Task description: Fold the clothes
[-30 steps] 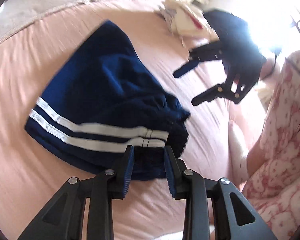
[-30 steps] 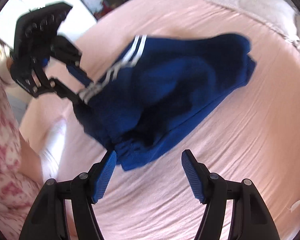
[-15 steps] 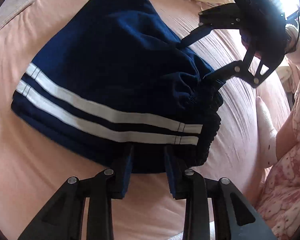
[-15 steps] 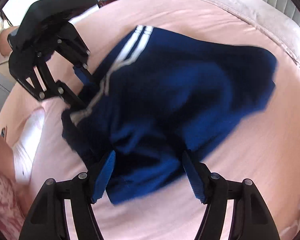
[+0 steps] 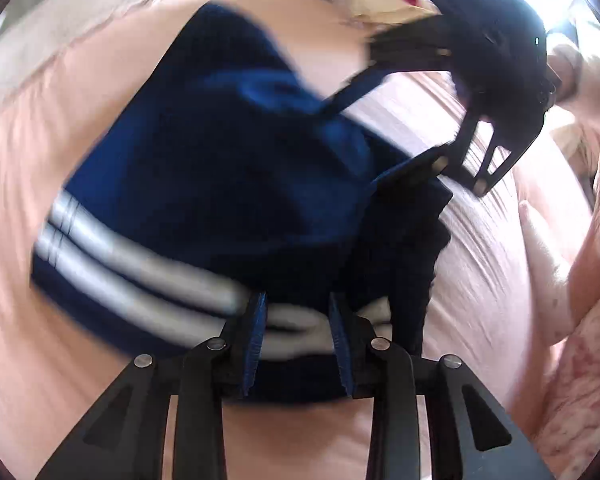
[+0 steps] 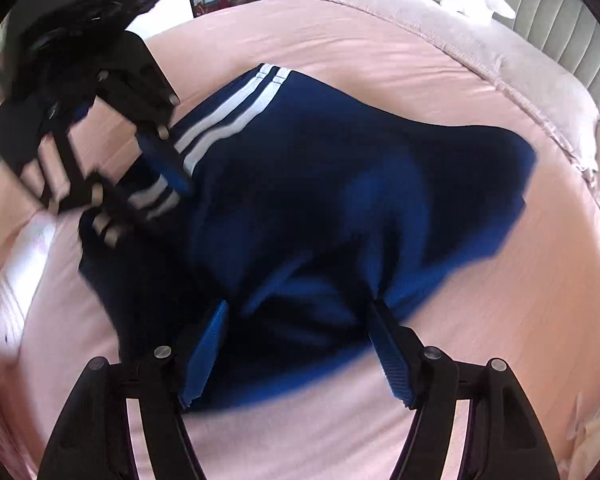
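Navy shorts (image 6: 340,184) w/ white side stripes lie on pink bed (image 6: 380,48). Right tongs (image 6: 300,344) straddle near edge of the cloth, jaws just been opening, wide apart. Left tongs (image 6: 148,184) at left, pinching striped waistband.

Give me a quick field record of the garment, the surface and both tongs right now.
garment: navy blue fabric shorts with two white side stripes, bunched, partly folded
surface: pink bed sheet
left tongs: closed on the striped waistband edge, cloth between the pads
right tongs: wide apart, jaws have just been opening, straddling the shorts' blue edge, pads not pressing on it
person: floral pink sleeve at the right edge of the left wrist view
image quality: motion blur in both views
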A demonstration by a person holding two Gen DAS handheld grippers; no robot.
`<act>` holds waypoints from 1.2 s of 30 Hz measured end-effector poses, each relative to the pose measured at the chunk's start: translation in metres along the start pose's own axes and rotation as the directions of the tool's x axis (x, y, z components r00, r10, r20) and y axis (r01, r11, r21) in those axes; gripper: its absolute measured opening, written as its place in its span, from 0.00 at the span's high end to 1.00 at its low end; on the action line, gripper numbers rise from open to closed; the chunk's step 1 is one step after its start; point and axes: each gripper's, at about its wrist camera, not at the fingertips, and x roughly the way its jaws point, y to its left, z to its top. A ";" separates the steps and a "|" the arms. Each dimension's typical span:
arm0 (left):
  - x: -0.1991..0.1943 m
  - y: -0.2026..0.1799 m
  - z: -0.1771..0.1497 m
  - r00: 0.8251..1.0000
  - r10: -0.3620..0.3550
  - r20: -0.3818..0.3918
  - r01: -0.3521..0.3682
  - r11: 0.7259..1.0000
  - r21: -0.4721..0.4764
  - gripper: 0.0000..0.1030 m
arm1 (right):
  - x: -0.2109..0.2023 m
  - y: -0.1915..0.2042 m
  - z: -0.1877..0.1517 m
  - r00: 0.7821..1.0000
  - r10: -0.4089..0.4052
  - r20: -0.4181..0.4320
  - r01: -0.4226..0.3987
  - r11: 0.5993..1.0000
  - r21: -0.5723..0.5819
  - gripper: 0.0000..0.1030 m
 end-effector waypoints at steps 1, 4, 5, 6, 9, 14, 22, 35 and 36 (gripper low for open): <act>-0.004 0.003 -0.001 1.000 0.002 0.012 -0.002 0.999 -0.036 0.72 | -0.006 -0.010 -0.005 1.000 0.020 -0.008 -0.020 0.997 0.068 0.28; -0.015 -0.004 0.005 0.996 -0.041 0.081 0.046 0.997 -0.065 0.72 | -0.031 -0.026 -0.014 0.993 0.097 0.061 -0.107 0.977 0.184 0.28; -0.016 -0.010 0.009 0.991 -0.083 0.103 0.090 0.994 -0.061 0.72 | -0.037 -0.022 -0.013 0.988 0.129 0.084 -0.142 0.976 0.167 0.28; -0.014 -0.018 0.014 0.986 -0.126 0.107 0.131 0.990 -0.043 0.72 | -0.040 -0.014 -0.010 0.982 0.166 0.090 -0.177 0.975 0.133 0.28; -0.008 -0.043 0.029 0.971 -0.216 0.100 0.215 0.976 0.022 0.71 | -0.024 0.009 0.013 0.968 0.243 0.071 -0.245 0.969 0.028 0.28; 0.027 -0.071 0.050 0.993 -0.114 0.011 0.113 0.991 0.077 0.69 | -0.002 0.042 0.022 0.976 0.212 0.045 -0.209 0.976 -0.067 0.28; 0.042 -0.083 0.093 0.997 0.045 0.066 -0.045 0.999 0.005 0.66 | -0.015 0.021 0.008 0.989 0.003 0.147 -0.005 1.000 0.018 0.28; 0.058 -0.132 0.147 0.993 0.000 0.122 0.011 0.996 -0.094 0.66 | -0.094 -0.022 -0.042 0.967 0.192 0.170 -0.224 0.954 0.200 0.36; 0.060 -0.136 0.151 0.992 0.020 0.126 -0.007 0.995 -0.099 0.66 | -0.098 -0.018 -0.037 0.963 0.200 0.182 -0.233 0.955 0.186 0.34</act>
